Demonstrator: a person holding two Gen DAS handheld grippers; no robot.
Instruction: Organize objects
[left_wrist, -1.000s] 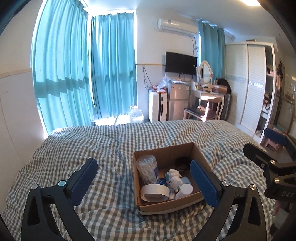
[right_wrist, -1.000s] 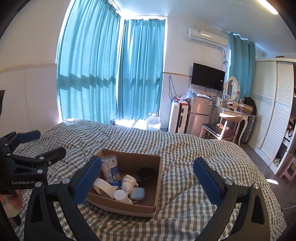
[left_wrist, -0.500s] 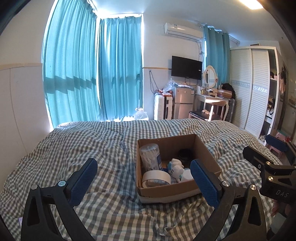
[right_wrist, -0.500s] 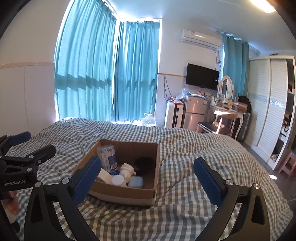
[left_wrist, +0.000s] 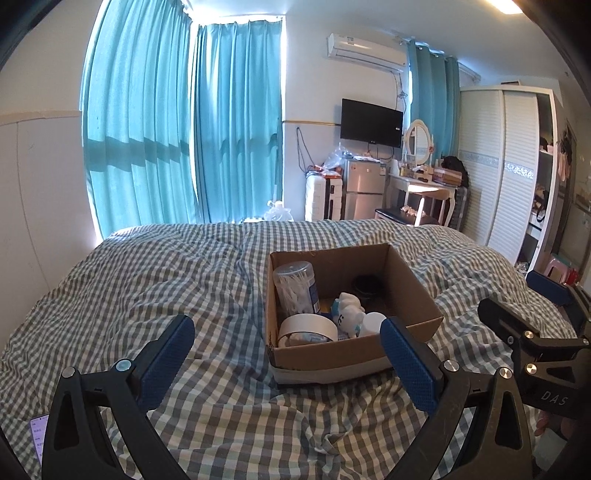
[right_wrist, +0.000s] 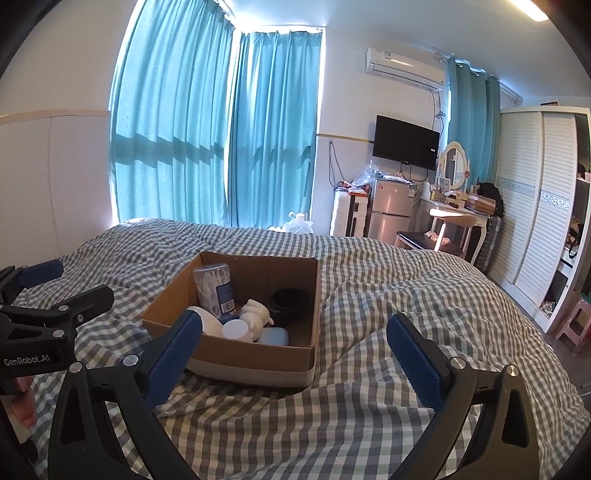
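Cardboard box (left_wrist: 417, 291) mid-bed, bare checked quilt (left_wrist: 166, 280) all round, both hand-held grippers (left_wrist: 288, 354) (right_wrist: 295, 350) wide apart, empty

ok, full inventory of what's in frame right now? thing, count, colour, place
cardboard box: 1, brown, on the bed, ahead of both tongs
cotton swab jar: 1, clear with blue label, upright in the box's back left corner
tape roll: 1, white, front left in box
toy figure: 1, white and blue, mid box
white cap: 1, front of box
blue case: 1, light blue, front right in box
black round item: 1, back right in box
bed cover: 1, grey-white check
curtains: teal, at window
TV: 1, black, on wall
fridge: 1, silver
wardrobe: 1, white
left tongs: open, empty
right tongs: open, empty
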